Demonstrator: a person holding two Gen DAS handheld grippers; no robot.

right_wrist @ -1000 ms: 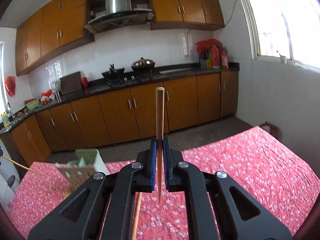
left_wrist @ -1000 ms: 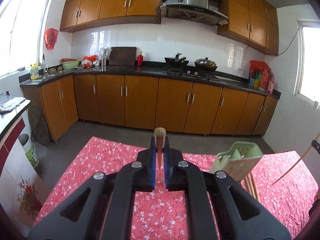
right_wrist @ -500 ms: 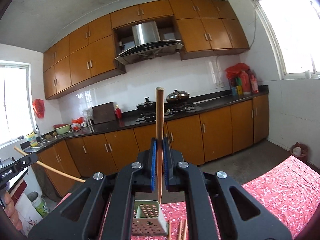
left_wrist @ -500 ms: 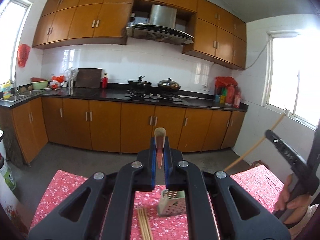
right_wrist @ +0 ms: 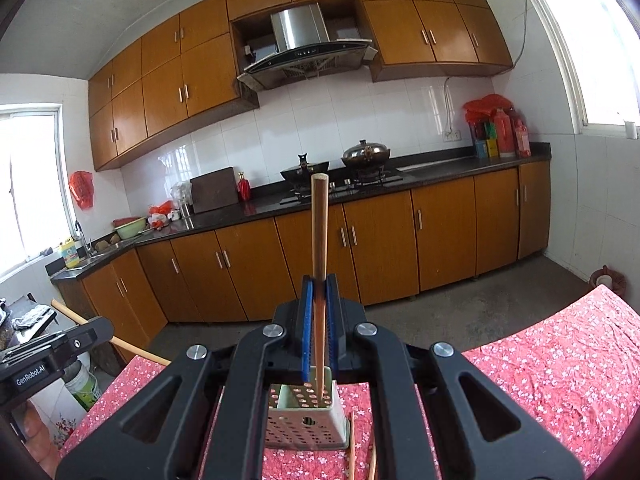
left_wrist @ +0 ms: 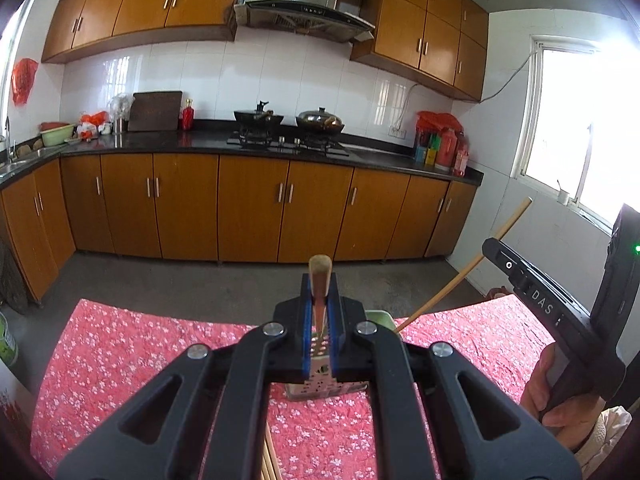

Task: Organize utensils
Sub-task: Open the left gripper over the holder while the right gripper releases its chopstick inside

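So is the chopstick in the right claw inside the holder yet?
Tip in. The right claw grips the chopstick upright, and its lower tip sits below the perforated holder's rim, not yet released.

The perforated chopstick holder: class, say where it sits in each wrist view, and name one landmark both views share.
Left wrist view: the perforated chopstick holder stands low centre on the red floral tablecloth, mostly hidden behind the left claw.
Right wrist view: the holder sits bottom centre, just below the right claw.
Shared landmark: range hood.
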